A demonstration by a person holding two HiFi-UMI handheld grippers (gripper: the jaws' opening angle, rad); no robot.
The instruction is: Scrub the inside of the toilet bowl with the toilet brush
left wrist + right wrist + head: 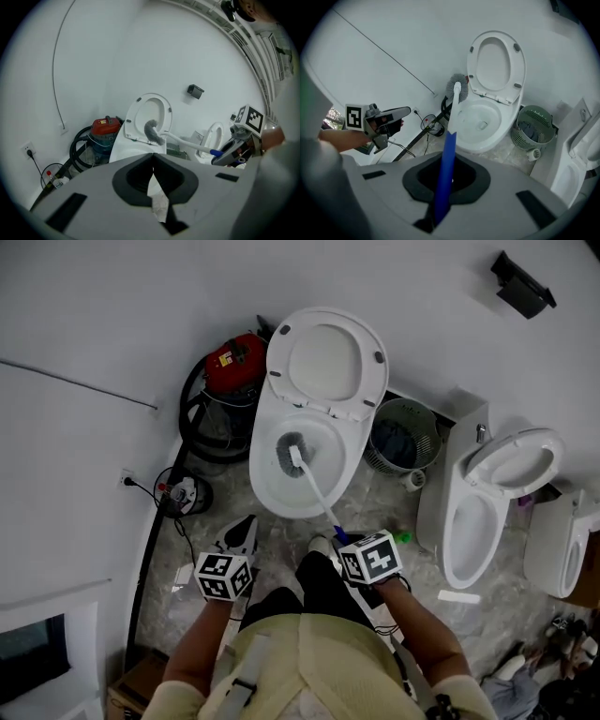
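Right gripper (446,183) clamps toilet brush (314,486); left gripper (152,180) closed; vacuum (234,362) label unreadable

Plain white walls (141,315) all round, evenly lit, crossed at the left by a thin cable (84,382). Small black box (523,283) mounted on the wall at the right. Socket (126,479) low on the left wall, plug in it. Pale marbled tile floor (389,501). Red vacuum cleaner (234,362) against the wall, black hose (192,423) looped beside it. Green wire basket (424,454) on the floor, two white toilets (473,521) to its right. Cardboard box (136,685) at the lower left
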